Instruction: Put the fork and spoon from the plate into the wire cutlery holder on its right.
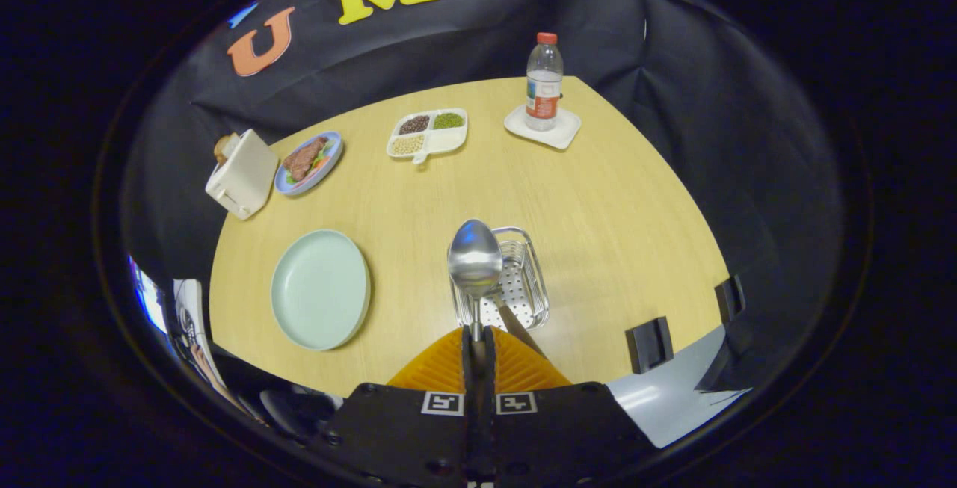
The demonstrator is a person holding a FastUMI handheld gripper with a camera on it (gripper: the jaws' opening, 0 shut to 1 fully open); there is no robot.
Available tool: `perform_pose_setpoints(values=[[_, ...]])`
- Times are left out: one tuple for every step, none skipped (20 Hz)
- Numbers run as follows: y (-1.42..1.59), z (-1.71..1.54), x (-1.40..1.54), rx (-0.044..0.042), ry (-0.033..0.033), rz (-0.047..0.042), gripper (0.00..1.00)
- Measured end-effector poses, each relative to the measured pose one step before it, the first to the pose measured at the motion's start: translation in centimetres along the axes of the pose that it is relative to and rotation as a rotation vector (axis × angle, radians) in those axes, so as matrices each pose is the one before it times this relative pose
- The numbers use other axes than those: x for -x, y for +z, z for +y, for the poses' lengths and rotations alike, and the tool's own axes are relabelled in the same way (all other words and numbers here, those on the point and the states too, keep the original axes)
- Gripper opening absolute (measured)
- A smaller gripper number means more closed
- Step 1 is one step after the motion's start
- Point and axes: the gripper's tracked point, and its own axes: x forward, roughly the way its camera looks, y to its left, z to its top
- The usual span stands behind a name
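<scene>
Table [598,219]: pale wood, curved far edge, black cloth wall behind it.
Toaster [243,174]: cream-coloured, at the table's left edge, with a browned slice poking from its top.
Plate [320,288]: pale green, round, bare, lying left of the fingers and well left of the holder.
Holder [523,290]: wire frame with a perforated metal floor, just ahead of the fingers and a little to their right, right of the plate. A dark slanting handle, probably the fork [519,327], leans at its near edge; its prongs cannot be made out.
Tray [428,134]: white, divided into compartments, far side of the table; three compartments hold dark, green and pale grains, and one looks bare.
Dish [309,162]: blue-rimmed, just right of the toaster, carrying a piece of browned meat with some greens.
Bottle [544,81]: clear plastic, red cap, red and white label, upright on a white square coaster [561,137] at the far right of the table.
Spoon [475,260]: shiny metal, bowl up and facing the camera, its thin neck running down between the fingers; the bowl overlaps the holder's left rim in this view.
Gripper [478,338]: fingers closed together, both pressing the spoon's handle, holding it upright.
Clips [649,344]: two black blocks at the table's near right edge.
</scene>
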Motion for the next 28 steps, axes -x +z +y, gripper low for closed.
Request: perform_pose_setpoints(values=[[0.149,-0.013,-0.164,-0.00178,0.00069,-0.00403,0.01],[0.077,0.104,-0.072,0.00063,0.00211,-0.00618,0.01],[0.239,-0.076,0.056,0.00511,-0.00064,-0.00829,0.05],[0.059,-0.031,-0.076,0.00337,-0.00604,-0.00642,0.05],[-0.093,0.031,0.015,0.00039,-0.0008,-0.00586,0.05],[0.221,-0.089,0.053,-0.00061,-0.00048,-0.00249,0.09],[-0.074,-0.12,-0.049,-0.00349,-0.00162,0.00105,0.08],[0.077,-0.144,-0.294,-0.00609,-0.00295,0.00042,0.08],[0.025,-0.13,-0.049,-0.00676,-0.00128,0.002,0.09],[-0.001,-0.081,-0.138,-0.00612,-0.00102,-0.00158,0.1],[0.067,-0.093,0.062,-0.00515,-0.00354,-0.01255,0.13],[0.218,-0.07,0.301,-0.00207,0.00132,-0.02108,0.16],[0.311,0.418,0.327,-0.00072,0.00961,-0.03214,0.24],[0.275,0.282,0.252,0.00584,0.00005,-0.03476,0.32],[0.276,0.215,0.475,0.00939,-0.00537,-0.04356,0.39],[0.304,0.281,0.55,0.01189,-0.00828,-0.04839,0.42],[0.353,0.386,0.66,0.01079,-0.00806,-0.05508,0.45],[0.284,0.643,0.693,0.00905,-0.00755,-0.05908,0.47],[0.395,0.489,0.737,0.01029,-0.01081,-0.06022,0.51],[0.278,0.546,0.774,0.01297,-0.01293,-0.06284,0.54],[0.352,0.731,0.867,0.0176,-0.01294,-0.06314,0.57],[0.344,0.787,0.857,0.01773,-0.01484,-0.06457,0.59],[0.361,0.894,1.004,0.01488,-0.00622,-0.0662,0.66],[0.378,1.151,1.077,0.01142,0.00299,-0.0593,0.73],[0.517,1.004,0.879,0.0089,-0.00283,-0.04981,0.81],[-0.017,0.92,1.071,0.00603,-0.00313,-0.03882,0.88],[0.374,0.863,1.056,0.00415,-0.00553,-0.03237,0.95],[0.455,0.659,0.94,-0.00011,-0.00641,-0.03148,0.96]])
